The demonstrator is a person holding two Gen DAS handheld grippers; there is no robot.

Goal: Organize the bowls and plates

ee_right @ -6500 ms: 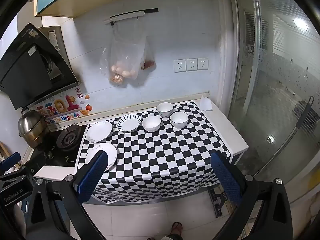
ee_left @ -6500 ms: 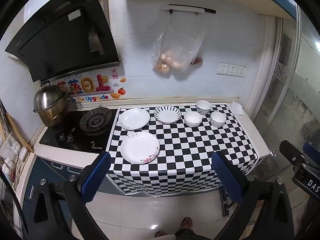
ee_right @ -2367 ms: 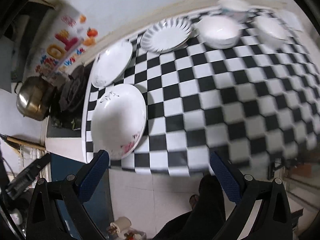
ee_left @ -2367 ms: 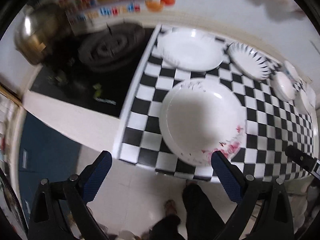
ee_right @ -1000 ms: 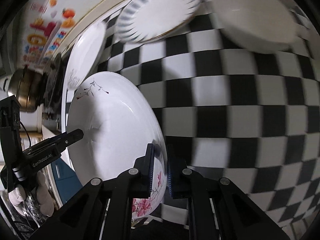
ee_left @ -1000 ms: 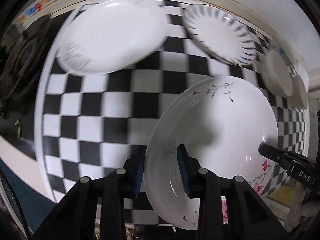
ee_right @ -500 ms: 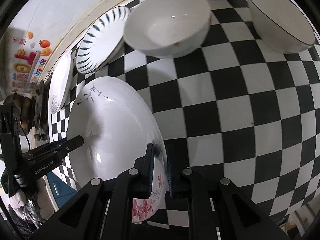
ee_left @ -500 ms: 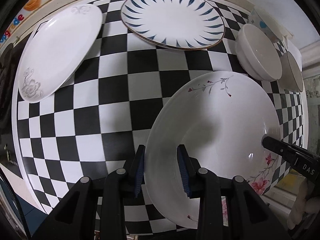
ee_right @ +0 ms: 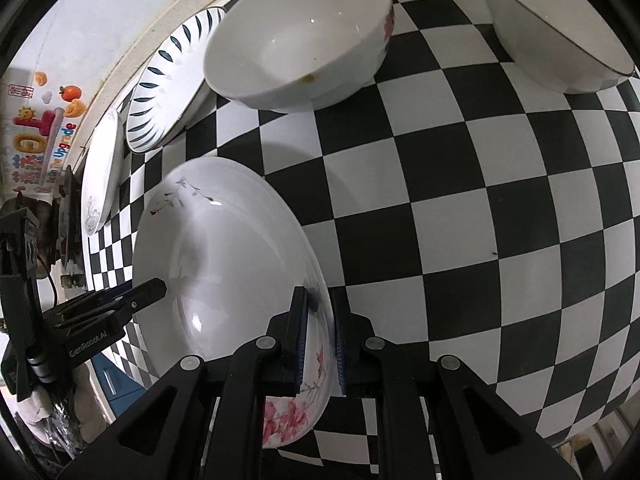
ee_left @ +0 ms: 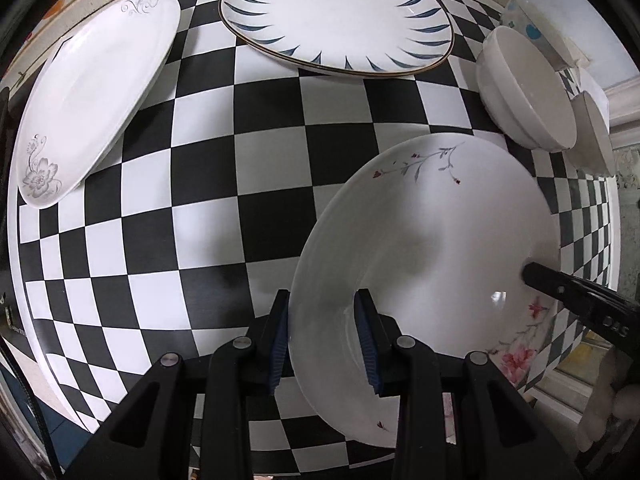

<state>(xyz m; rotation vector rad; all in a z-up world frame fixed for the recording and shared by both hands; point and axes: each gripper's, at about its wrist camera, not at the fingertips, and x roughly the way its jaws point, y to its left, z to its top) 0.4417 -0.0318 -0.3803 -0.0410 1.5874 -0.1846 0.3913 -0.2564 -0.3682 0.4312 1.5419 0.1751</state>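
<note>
Both grippers pinch the floral plate (ee_left: 432,216) by opposite rim edges. L gripper (ee_left: 322,334): blue pads clamp the rim, one inside, one under. R gripper (ee_right: 320,334): jaws nearly together on the rim by the pink flowers. Plate sits over the checkered cloth (ee_left: 208,168), near front edge; contact w/ cloth can't tell. Blue-leaf plate (ee_left: 336,16) and grey-flower plate (ee_left: 88,92) behind; white bowl (ee_right: 296,36) and dark-rimmed bowl (ee_right: 556,24) further right.

White floral-sprigged plate (ee_left: 432,240) gripped at opposite rims over checkered cloth; blue-petal plate (ee_left: 336,16), grey-flower plate (ee_left: 88,92) and three bowls (ee_right: 296,36) resting behind.
</note>
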